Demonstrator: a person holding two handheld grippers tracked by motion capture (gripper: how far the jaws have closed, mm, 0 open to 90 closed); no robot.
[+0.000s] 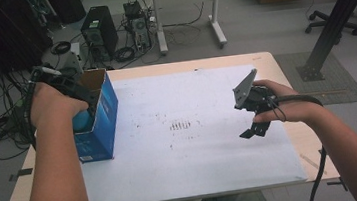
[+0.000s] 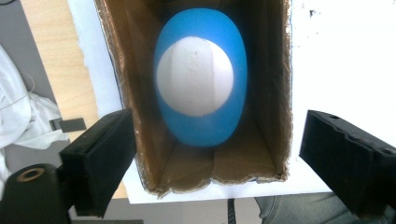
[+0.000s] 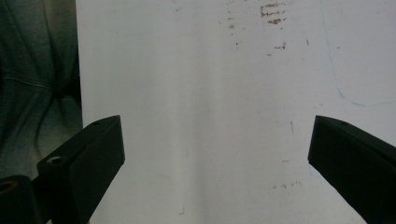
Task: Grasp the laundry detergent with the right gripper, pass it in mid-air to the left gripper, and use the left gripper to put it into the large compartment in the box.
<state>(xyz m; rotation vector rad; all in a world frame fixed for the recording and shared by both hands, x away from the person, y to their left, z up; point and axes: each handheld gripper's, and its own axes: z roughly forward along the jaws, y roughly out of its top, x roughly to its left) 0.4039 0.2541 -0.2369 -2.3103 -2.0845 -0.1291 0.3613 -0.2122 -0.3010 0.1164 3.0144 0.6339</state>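
Blue-and-white ball [image 2: 198, 79] lies inside the cardboard box [image 1: 99, 120] at the desk's [image 1: 291, 141] nine o'clock; left gripper [image 2: 212, 158] and right gripper [image 3: 215, 158] both gape empty.

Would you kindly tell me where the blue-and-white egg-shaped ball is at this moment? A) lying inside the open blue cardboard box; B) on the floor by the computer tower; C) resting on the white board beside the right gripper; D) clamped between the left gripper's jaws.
A: the left gripper view shows the blue-and-white egg-shaped ball lying on the brown inner floor of the open blue cardboard box, with the left gripper above it, jaws apart and touching nothing.
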